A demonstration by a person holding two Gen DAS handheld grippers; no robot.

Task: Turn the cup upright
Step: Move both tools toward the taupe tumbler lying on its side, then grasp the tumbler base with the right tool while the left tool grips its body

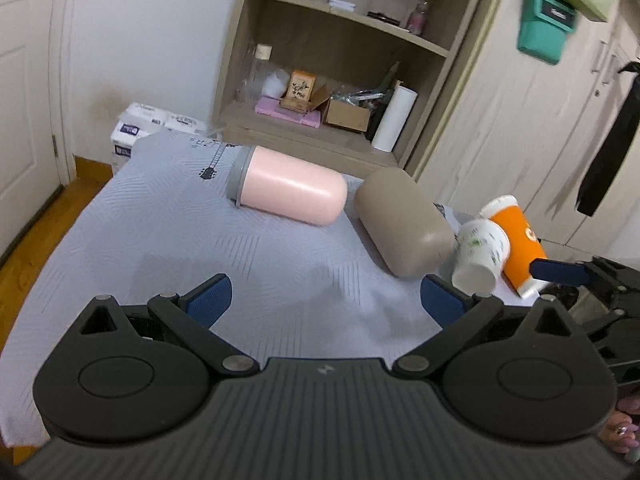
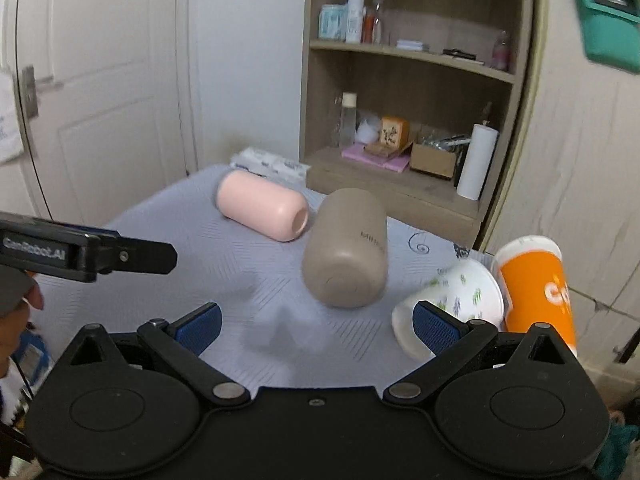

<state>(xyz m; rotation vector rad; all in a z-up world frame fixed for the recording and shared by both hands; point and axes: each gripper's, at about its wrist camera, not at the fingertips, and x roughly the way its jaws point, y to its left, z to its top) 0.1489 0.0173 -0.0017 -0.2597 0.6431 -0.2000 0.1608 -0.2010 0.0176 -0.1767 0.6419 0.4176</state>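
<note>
Two hand-held grippers hover over a grey quilted tablecloth [image 1: 160, 232], each with its blue-padded jaws spread wide and nothing between them. Left gripper [image 1: 324, 300] faces bare cloth; right gripper [image 2: 316, 326] has one pad just in front of the white floral paper cup [image 2: 464, 296], the nearest candidate for righting. That cup lies on its side, touching the orange paper cup [image 2: 536, 284], also tipped over, at the table's right edge. Farther out lie a taupe tumbler [image 2: 346, 252] and, beyond it, a pink tumbler [image 2: 262, 210] with a grey rim, both on their sides and nearly touching. Spread jaws suggest an approach not yet committed; which cup is meant cannot be told. Paper walls would likely crush under a firm squeeze. A wooden shelf unit [image 2: 400, 192] stands behind.
</note>
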